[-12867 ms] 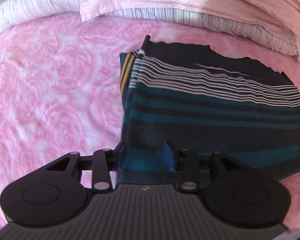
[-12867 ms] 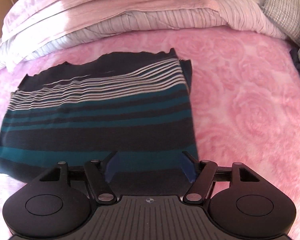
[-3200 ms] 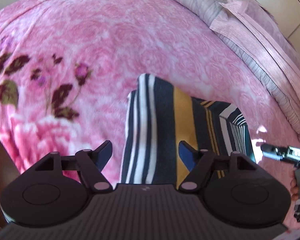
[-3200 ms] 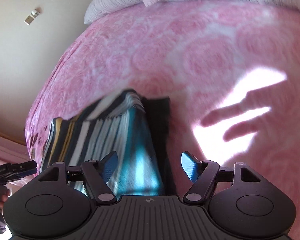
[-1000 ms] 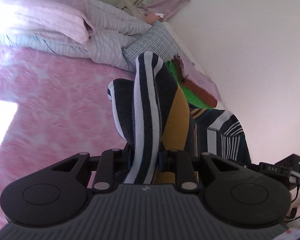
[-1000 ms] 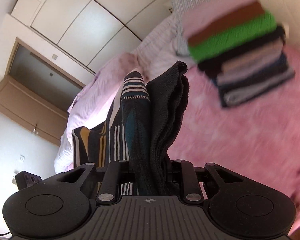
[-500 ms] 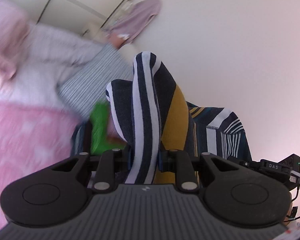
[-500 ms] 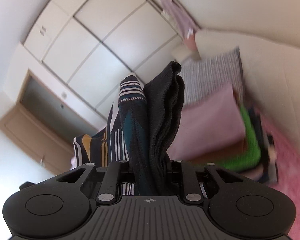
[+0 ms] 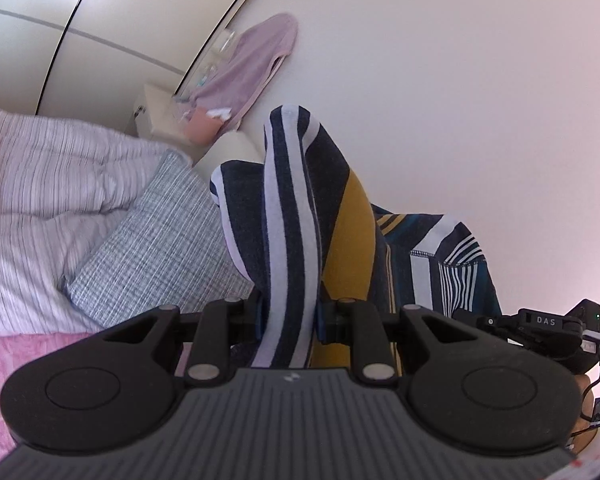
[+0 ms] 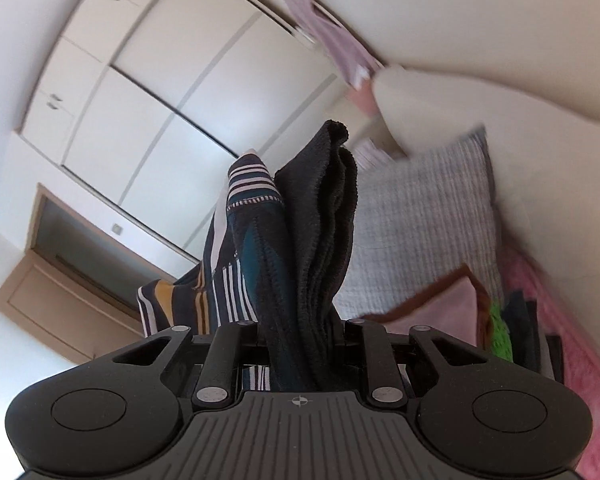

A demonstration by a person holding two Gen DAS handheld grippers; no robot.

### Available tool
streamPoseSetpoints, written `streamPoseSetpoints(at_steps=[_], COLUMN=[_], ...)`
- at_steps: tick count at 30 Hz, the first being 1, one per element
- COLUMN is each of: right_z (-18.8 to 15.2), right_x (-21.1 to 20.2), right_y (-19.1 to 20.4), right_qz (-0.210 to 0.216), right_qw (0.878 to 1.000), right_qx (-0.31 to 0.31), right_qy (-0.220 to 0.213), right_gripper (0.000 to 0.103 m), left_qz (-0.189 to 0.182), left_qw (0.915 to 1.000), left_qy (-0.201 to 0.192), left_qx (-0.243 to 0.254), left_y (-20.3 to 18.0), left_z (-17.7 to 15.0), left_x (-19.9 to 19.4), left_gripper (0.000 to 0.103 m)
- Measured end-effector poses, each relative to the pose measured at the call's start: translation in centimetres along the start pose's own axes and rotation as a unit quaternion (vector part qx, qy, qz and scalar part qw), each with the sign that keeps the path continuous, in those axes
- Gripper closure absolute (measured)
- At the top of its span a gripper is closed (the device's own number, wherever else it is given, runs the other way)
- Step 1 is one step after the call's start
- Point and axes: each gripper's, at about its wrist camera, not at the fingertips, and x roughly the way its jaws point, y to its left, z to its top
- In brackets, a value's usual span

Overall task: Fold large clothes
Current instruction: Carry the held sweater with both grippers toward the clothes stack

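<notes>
We carry 1 folded striped sweater (image 9: 296, 216) in the air between our 2 grippers: the left gripper (image 9: 290, 316) is clamped on its white-and-navy striped end and the right gripper (image 10: 300, 328) is clamped on its dark knit end. A second ago a stack of folded clothes (image 10: 500, 320) on the pink bedspread (image 10: 572, 320) filled the right view; now wardrobe doors (image 10: 160, 80) fill it, the stack at the right edge. 1 grey checked pillow (image 9: 160, 252) lies behind the sweater.
</notes>
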Motion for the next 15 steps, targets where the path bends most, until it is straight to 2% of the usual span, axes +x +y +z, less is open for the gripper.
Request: streamPoseSetpoints(at_steps=[10, 12, 15], right_z=[-1.1, -1.3, -2.1], right_x=[3.9, 4.6, 5.8], right_y=[-6.2, -7.2, -8.5], right_qz=[-0.042, -0.054, -0.1], right_qw=[0.996, 0.996, 0.995], right_qx=[0.054, 0.046, 0.009], right_qy=[0.05, 0.048, 0.027], right_gripper=[0.085, 0.082, 0.078], left_qz=[0.029, 0.032, 0.047], left_qw=[0.9965, 0.9954, 0.9924], left_qy=[0.067, 0.076, 0.087], left_qx=[-0.041, -0.05, -0.074], left_y=[4.1, 4.9, 6.7], left_z=[-2.2, -2.8, -3.8], left_x=[4.4, 5.3, 7.2], left_gripper=[0.085, 0.085, 0.083])
